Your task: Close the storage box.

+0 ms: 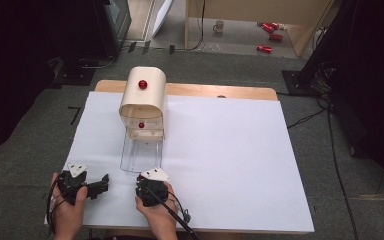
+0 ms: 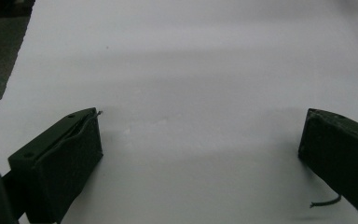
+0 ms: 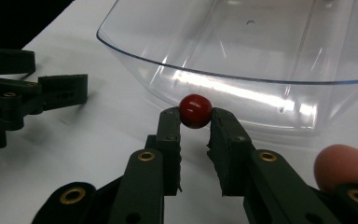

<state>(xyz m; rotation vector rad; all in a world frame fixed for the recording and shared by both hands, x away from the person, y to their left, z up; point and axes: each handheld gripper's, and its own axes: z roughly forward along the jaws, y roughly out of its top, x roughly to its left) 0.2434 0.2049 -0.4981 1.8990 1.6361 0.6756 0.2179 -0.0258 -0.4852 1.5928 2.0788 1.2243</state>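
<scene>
A clear plastic tray lies on the white sheet in front of a cream domed box, and it shows again as the clear tray in the high view. A small red knob sits against the tray's near wall. My right gripper is shut on that knob, one pad on each side of it. In the high view the right gripper sits at the tray's near end. My left gripper stands open over bare white sheet with nothing between its jaws. The left gripper rests left of the right one.
The domed box has a red knob on top and another red knob lower at its front opening. The white sheet covers most of the wooden table. Red cans and a mug lie on the floor beyond.
</scene>
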